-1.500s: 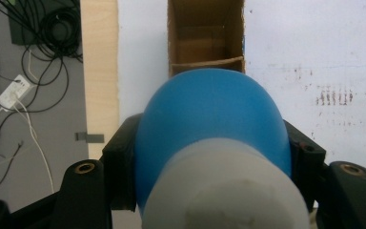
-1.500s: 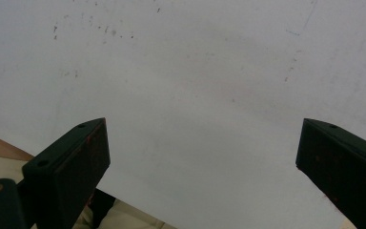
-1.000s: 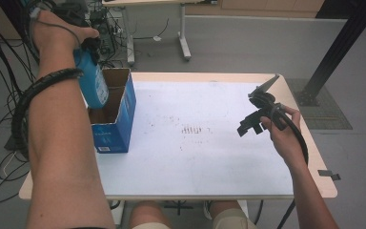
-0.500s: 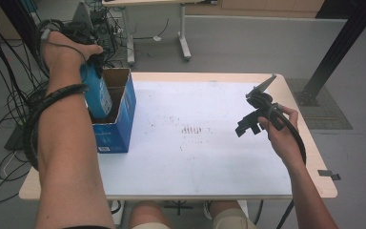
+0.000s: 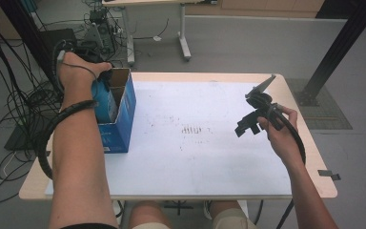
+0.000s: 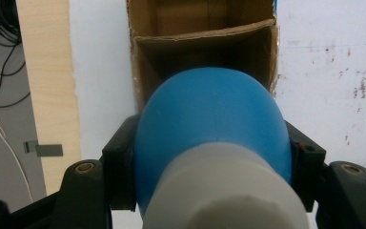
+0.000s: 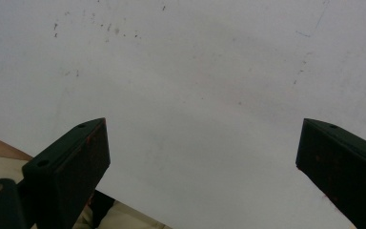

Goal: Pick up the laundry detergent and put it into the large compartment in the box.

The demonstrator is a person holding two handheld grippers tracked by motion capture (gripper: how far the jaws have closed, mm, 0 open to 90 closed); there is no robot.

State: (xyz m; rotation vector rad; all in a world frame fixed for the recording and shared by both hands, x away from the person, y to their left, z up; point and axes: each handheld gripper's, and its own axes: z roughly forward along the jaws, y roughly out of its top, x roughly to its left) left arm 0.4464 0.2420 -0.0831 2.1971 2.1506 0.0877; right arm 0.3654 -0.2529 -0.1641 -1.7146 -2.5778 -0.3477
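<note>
White tabletop (image 5: 205,157) carries a blue box (image 5: 119,124) at its left edge; the left gripper (image 6: 209,157), clamped on a blue bottle (image 6: 209,114), holds it over the box's open compartment. Clipping the cardboard divider (image 6: 200,33) could tip the box. Right gripper (image 5: 250,121) hovers wide open, empty, near the right edge.

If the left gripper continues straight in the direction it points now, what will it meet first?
Most likely the inside of the cardboard box: the left gripper holds the blue bottle aimed into its open compartment. The depth is unclear.
</note>
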